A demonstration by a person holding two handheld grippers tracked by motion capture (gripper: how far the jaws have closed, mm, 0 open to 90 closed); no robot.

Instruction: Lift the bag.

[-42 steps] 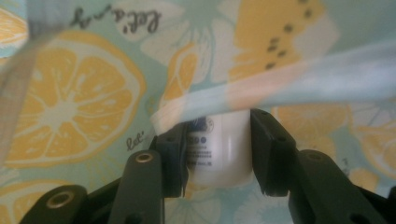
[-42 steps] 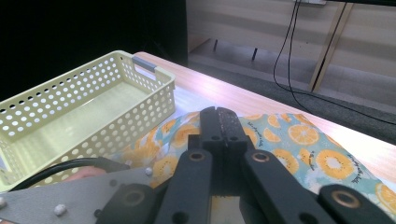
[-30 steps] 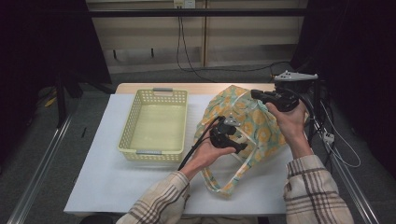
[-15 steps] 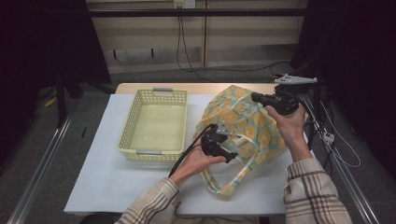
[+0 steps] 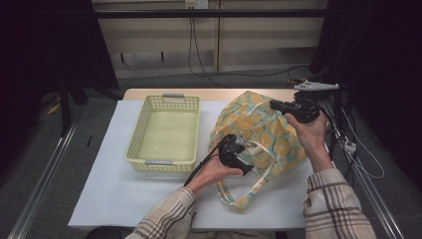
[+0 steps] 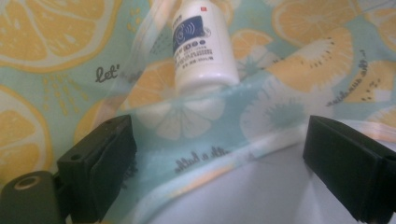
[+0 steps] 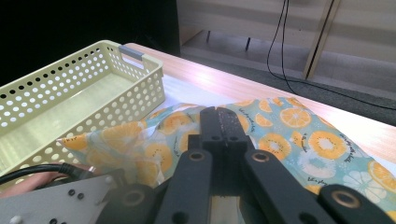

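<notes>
High view: a person's two forearms in plaid sleeves come in from the bottom edge over a white sheet (image 5: 124,199) that covers a light wooden table (image 5: 209,93).
Bag, look: a soft fabric tote bag (image 5: 259,130) in pale turquoise, printed all over with orange and yellow citrus slices, white blossoms and short lines of dark script; its handles are edged in cream.
Bag, place: it lies slumped and rumpled on the right half of the sheet, just beside the basket, with one handle loop trailing toward the near edge.
Bottle: a small white plastic bottle (image 6: 201,46) with a dark blue label lies on the printed cloth inside the bag, seen in the left gripper view just past a fold of the fabric, its flat base toward the camera.
Left gripper (image 5: 238,152): held at the near side of the bag; its black jaws have just been opening and stand wide apart, with a fold of the bag's rim lying between them but not pressed by either pad.
Right gripper (image 5: 278,105): at the bag's far right edge; in the right gripper view its jaws are drawn fully together, and whether cloth is pinched between them I cannot tell.
Basket: a pale yellow perforated plastic basket (image 5: 166,130) with grey handle grips sits left of the bag.
</notes>
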